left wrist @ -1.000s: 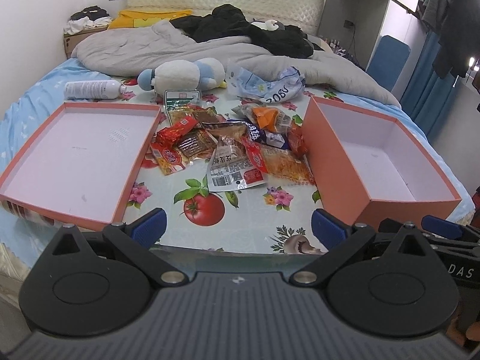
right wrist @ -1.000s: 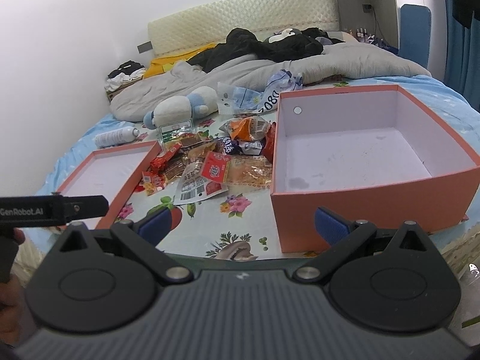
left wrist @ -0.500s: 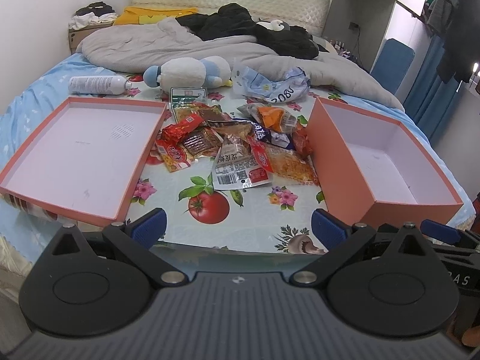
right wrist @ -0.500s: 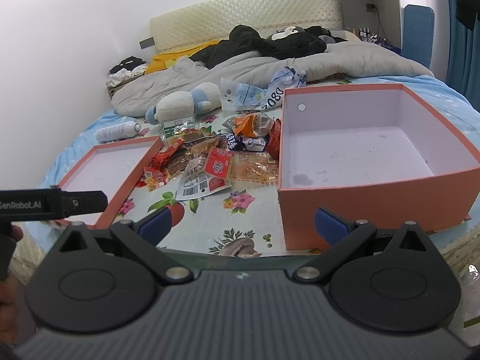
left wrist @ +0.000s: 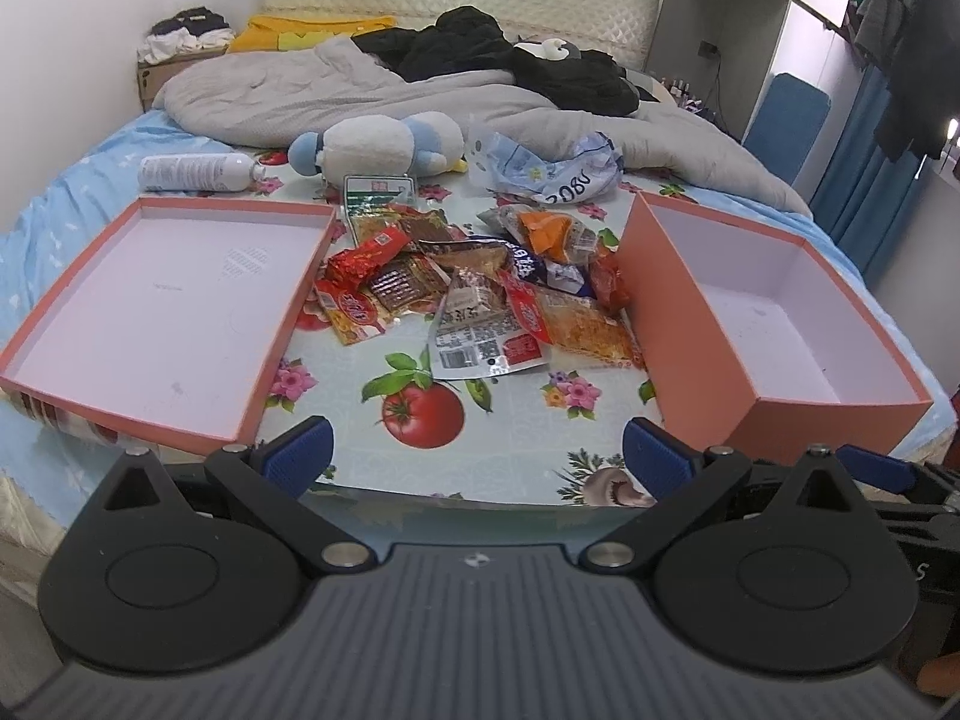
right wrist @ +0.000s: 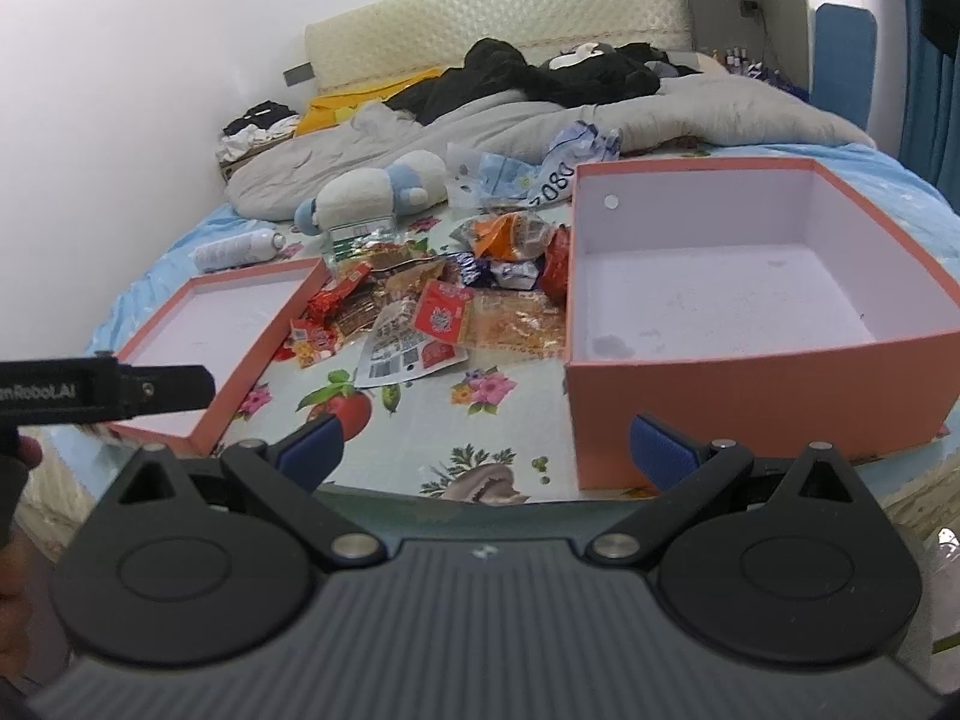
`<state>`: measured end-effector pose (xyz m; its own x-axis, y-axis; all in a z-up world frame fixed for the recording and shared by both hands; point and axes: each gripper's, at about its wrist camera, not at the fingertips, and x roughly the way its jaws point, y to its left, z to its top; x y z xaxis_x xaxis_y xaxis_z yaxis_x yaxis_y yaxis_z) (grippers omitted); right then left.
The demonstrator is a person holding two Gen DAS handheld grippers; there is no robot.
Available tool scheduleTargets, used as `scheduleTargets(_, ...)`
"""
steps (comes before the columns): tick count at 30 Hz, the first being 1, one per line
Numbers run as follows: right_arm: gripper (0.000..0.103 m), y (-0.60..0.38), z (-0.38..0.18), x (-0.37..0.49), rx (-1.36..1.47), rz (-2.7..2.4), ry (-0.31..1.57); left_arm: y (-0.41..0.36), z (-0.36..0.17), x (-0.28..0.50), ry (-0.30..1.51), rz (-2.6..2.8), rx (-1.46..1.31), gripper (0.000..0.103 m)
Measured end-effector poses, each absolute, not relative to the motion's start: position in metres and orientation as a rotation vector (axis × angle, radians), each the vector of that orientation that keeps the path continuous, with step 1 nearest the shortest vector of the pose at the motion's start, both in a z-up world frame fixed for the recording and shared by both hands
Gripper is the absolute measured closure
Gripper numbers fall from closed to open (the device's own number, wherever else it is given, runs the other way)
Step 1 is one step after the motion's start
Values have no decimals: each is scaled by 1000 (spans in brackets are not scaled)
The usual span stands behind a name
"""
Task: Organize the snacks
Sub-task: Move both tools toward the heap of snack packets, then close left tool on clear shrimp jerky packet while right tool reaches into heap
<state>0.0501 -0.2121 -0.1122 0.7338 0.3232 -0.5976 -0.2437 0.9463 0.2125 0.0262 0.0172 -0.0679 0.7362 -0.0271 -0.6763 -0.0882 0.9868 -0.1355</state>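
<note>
A: What are my fingers doing?

B: The left gripper has its blue fingers spread wide apart, and they hold nothing. The right gripper is the same: wide apart, nothing between.

A: I see both hanging low at the near edge of the bed. What is on the left?

B: A flat orange lid with a white inside. Behind it lies a white bottle on its side.

A: And in the middle?

B: The pile of snacks sits on the flowery cloth, between the lid and the box. A silver packet is at the near edge of the pile. A soft toy lies behind the pile, with a crumpled bag beside it.

A: And on the right?

B: The deep orange box. I see no snacks inside it. The nearest snacks touch its left wall.
</note>
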Motion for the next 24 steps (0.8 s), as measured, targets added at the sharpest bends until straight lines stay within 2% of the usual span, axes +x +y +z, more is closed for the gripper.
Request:
scheduleTargets(8,0,-208,-118,53,139,319,685,22,-80,30,769,34,-193,0)
scheduleTargets(13,5,-204,-115,62,147,315,629,28,-86,43,792,42,-197,0)
scheduleTargets(14,7,-203,-114,65,149,313,620,30,-86,47,791,43,-196,0)
scheduleTargets(17,26,-195,-113,75,103,299,605,38,-87,59,794,54,-204,0)
scheduleTargets(19,31,-188,-112,78,76,324,590,49,-88,67,786,55,-240,0)
scheduleTargets(21,42,-178,-113,78,32,343,574,62,-90,75,764,57,-289,0)
scheduleTargets(24,42,-161,-116,80,-24,378,533,79,-94,89,753,64,-346,0)
